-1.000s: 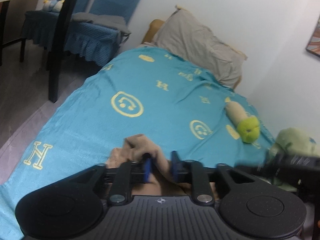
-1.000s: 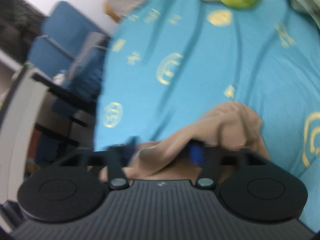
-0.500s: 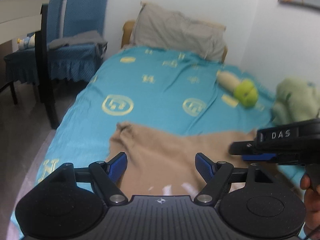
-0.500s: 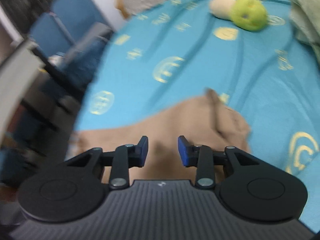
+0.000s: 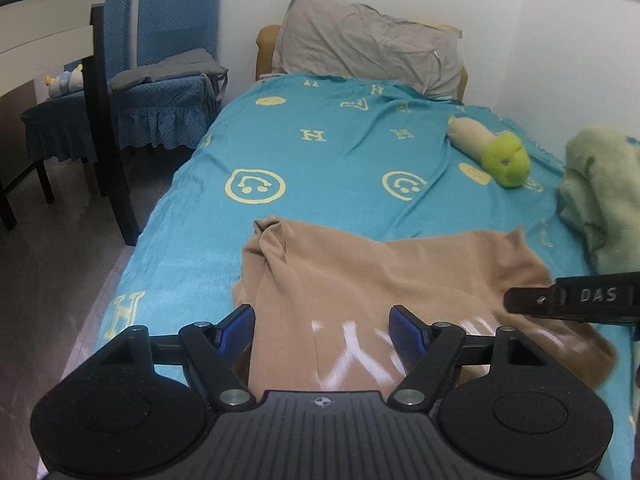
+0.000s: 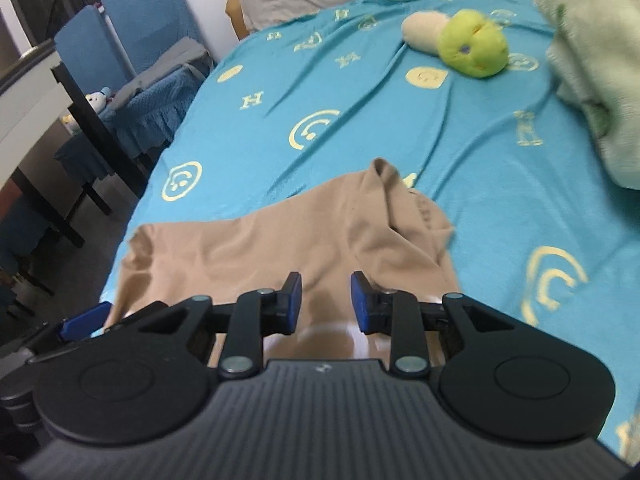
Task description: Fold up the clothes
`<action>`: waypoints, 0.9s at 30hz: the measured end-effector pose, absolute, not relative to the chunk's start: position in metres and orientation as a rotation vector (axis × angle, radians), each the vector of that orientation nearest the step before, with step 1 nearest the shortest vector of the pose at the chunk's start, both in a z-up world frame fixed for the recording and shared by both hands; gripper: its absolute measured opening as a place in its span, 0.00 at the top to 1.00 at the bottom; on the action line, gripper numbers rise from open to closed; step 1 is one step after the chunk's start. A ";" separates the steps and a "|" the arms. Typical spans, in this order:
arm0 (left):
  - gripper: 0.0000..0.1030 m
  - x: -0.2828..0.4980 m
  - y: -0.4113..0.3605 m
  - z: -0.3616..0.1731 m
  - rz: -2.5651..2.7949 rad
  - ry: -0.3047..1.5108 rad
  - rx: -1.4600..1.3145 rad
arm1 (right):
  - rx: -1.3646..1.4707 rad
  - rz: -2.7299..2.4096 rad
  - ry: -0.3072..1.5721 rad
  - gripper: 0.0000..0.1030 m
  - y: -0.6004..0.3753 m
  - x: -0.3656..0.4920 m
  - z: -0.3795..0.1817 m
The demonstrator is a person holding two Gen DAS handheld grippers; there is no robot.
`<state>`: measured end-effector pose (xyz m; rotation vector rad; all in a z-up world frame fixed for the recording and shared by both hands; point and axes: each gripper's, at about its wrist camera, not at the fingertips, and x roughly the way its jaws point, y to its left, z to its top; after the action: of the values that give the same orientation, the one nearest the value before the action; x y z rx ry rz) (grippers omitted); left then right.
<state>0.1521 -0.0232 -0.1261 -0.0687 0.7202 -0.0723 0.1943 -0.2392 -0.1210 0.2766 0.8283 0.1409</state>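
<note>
A tan garment with white lettering lies spread across the near end of the bed, its left and right edges bunched. My left gripper hovers over its near part, open wide, with nothing between the blue pads. In the right wrist view the same garment lies below my right gripper, whose jaws stand a narrow gap apart, pressing on nothing. The right gripper shows at the right edge of the left wrist view, and one blue pad of the left gripper shows at lower left.
The bed has a turquoise sheet with yellow marks and a grey pillow at its head. A green plush toy and a pale green blanket lie at the right. Blue chairs and a dark table leg stand left.
Both grippers let go of the bunched tan garment, which now lies spread on the bed. The left jaws opened wide, the right jaws narrowed, and both views rolled level.
</note>
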 end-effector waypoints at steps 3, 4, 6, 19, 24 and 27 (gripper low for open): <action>0.26 0.133 -0.026 -0.123 -0.076 0.730 -0.073 | 0.281 0.129 0.814 0.70 -0.244 0.175 -0.114; 0.26 0.130 -0.029 -0.125 -0.076 0.740 -0.058 | 0.279 0.119 0.827 0.70 -0.246 0.175 -0.116; 0.25 0.128 -0.034 -0.130 -0.073 0.757 -0.025 | 0.265 0.112 0.875 0.72 -0.245 0.178 -0.127; 0.20 0.085 -0.004 -0.099 -0.090 0.859 -0.397 | 0.349 0.093 0.945 0.71 -0.251 0.184 -0.137; 0.19 0.090 0.013 -0.124 -0.159 0.947 -0.675 | 0.432 0.075 0.958 0.70 -0.257 0.187 -0.138; 0.21 0.102 0.027 -0.157 -0.163 0.993 -0.882 | 0.479 0.070 0.960 0.69 -0.260 0.188 -0.136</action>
<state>0.1024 0.0266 -0.1568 -0.8815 0.9935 -0.1631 0.1879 -0.2605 -0.1361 0.4790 0.9595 0.0701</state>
